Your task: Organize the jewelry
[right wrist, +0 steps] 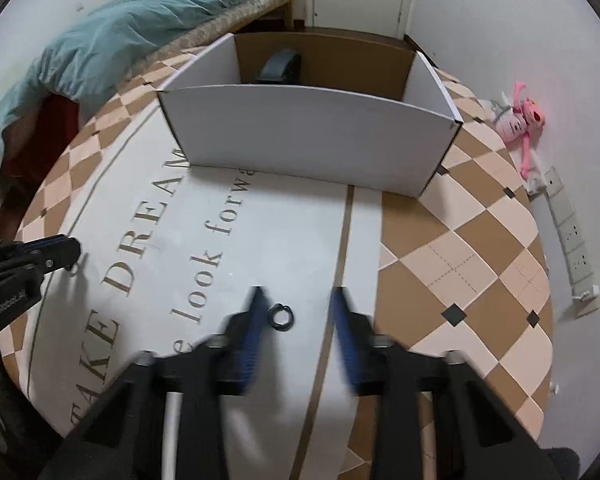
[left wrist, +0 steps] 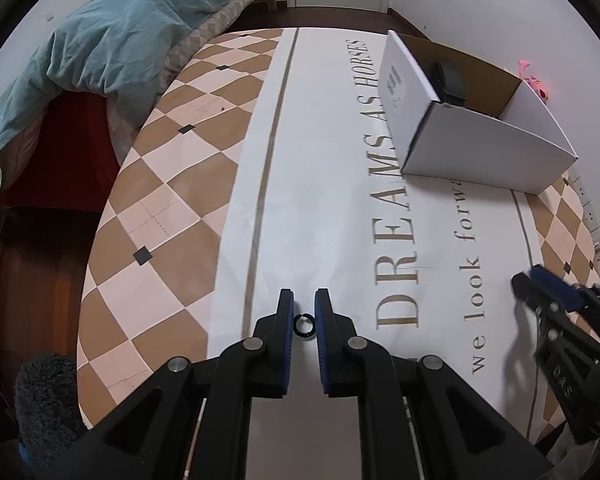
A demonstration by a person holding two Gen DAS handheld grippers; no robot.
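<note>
Black ring [left wrist: 304, 325] sits pinched between the pads of your left gripper [left wrist: 304, 294], whose jaws are drawn in close on either side of it. From that ring, the teal blanket [left wrist: 120, 20] heaped on the bed lies toward 10 o'clock, and the lettered tablecloth [left wrist: 320, 200] runs off toward 12. The white cardboard box [right wrist: 308, 128] stands on the cloth at about 1 o'clock, open at the top, with a dark object [right wrist: 280, 66] inside that is too shadowed to name. Further right, your right gripper [right wrist: 298, 292] is blurred, its jaws spread apart. A second black ring [right wrist: 281, 316] lies flat on the cloth between them, close to the left finger, gripped by neither. From this ring, a pink toy [right wrist: 520, 116] hangs on the wall at 2 o'clock.
</note>
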